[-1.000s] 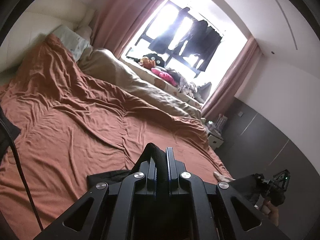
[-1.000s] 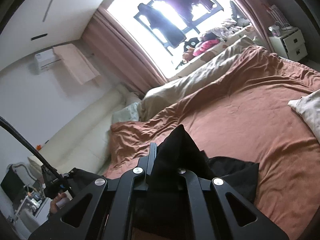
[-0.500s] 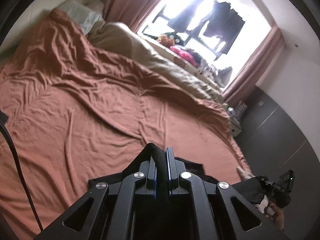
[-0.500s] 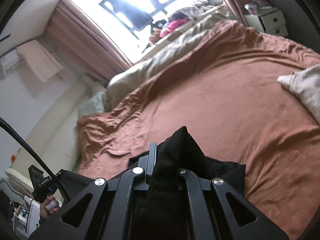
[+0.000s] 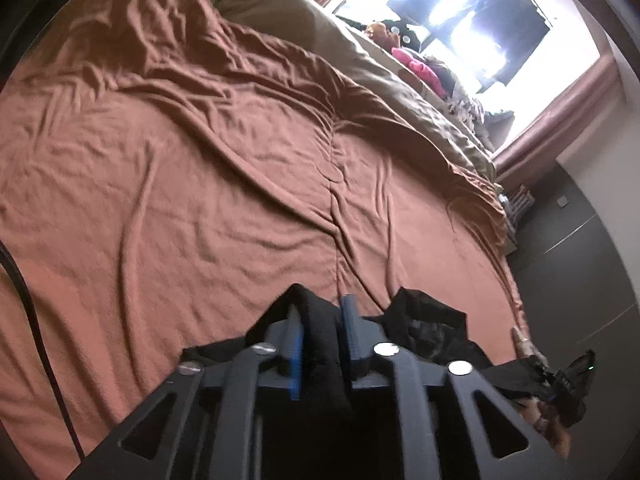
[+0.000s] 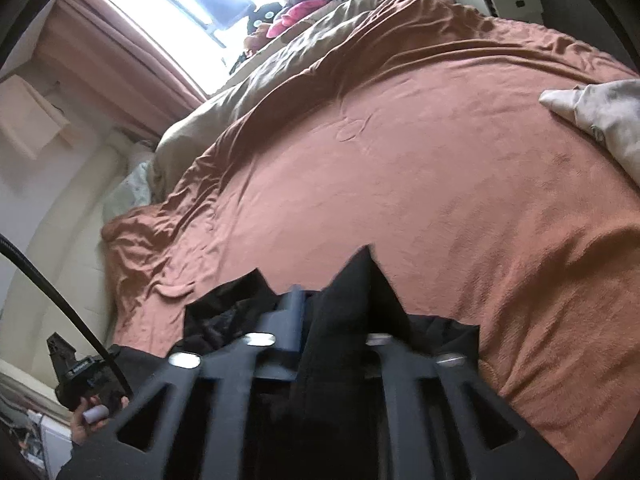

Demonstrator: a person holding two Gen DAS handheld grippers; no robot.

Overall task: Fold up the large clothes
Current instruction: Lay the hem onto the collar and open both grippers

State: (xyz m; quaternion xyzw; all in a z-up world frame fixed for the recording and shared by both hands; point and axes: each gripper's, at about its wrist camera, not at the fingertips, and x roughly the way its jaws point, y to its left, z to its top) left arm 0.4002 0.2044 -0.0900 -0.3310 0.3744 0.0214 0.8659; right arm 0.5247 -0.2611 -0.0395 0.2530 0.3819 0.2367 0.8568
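Both grippers have dropped lower over the bed since a second ago, and their jaws, which were clamped tight on the black garment (image 5: 424, 328), are now opening. On the left gripper (image 5: 320, 320) the blue pads (image 5: 295, 354) stand apart with a fold of black cloth still standing up between them; the right gripper (image 6: 332, 300) shows the same, a peak of the cloth rising between its spread fingers.

The garment lies bunched at the near edge of the bed, on the rust-brown bedspread (image 5: 200, 184), spread between the two tools.

From the left wrist view you see the right hand (image 5: 548, 408) at the lower right, by the bed's near right corner. Only the right wrist view shows the pale cushion (image 6: 600, 116) at the bed's right edge, the white bedside cabinet (image 6: 508, 0) beyond the far corner, and the left hand (image 6: 92, 412) at the lower left, wrapped round its handle with a black cable (image 6: 60, 300) running up from it.

Both tools point downward over the near edge toward the window (image 5: 480, 12).
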